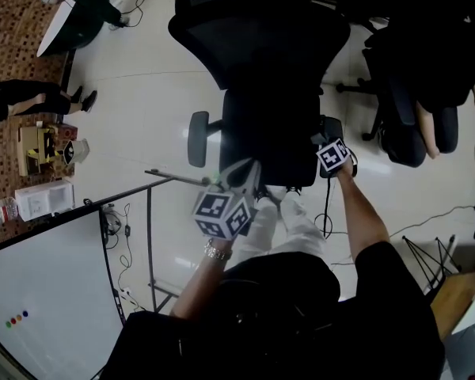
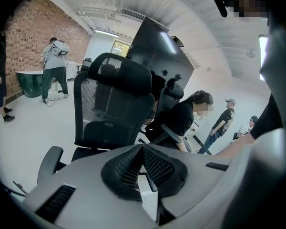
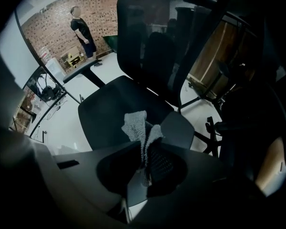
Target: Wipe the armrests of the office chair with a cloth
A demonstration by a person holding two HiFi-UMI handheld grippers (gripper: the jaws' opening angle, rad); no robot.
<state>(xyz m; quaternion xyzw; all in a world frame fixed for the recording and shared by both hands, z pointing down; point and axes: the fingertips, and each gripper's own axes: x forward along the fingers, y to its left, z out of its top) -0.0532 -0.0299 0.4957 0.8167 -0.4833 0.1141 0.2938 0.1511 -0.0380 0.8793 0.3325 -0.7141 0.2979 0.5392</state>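
Since an armrest is to be wiped, a grey knitted cloth [image 3: 136,125] is pinched in the right gripper [image 3: 145,147], and the dark padded armrest [image 3: 178,130] of the black mesh office chair [image 1: 261,70] lies just beyond its tips. The left gripper [image 2: 142,149] is pressed together on nothing, probably only waiting.

The office chair [image 1: 269,62] is black, with fine mesh on its back. Its armrest [image 1: 197,138] is dark grey. The cloth [image 3: 135,124] is light grey with a small knitted pattern. The left gripper [image 2: 143,149] is pale grey, with black dotted pads [image 2: 158,166]. Its cube [image 1: 220,214] is white with black squares. The floor [image 1: 142,101] is white. The brick wall [image 3: 52,18] is red-brown. The board [image 1: 47,291] is white with small coloured dots.
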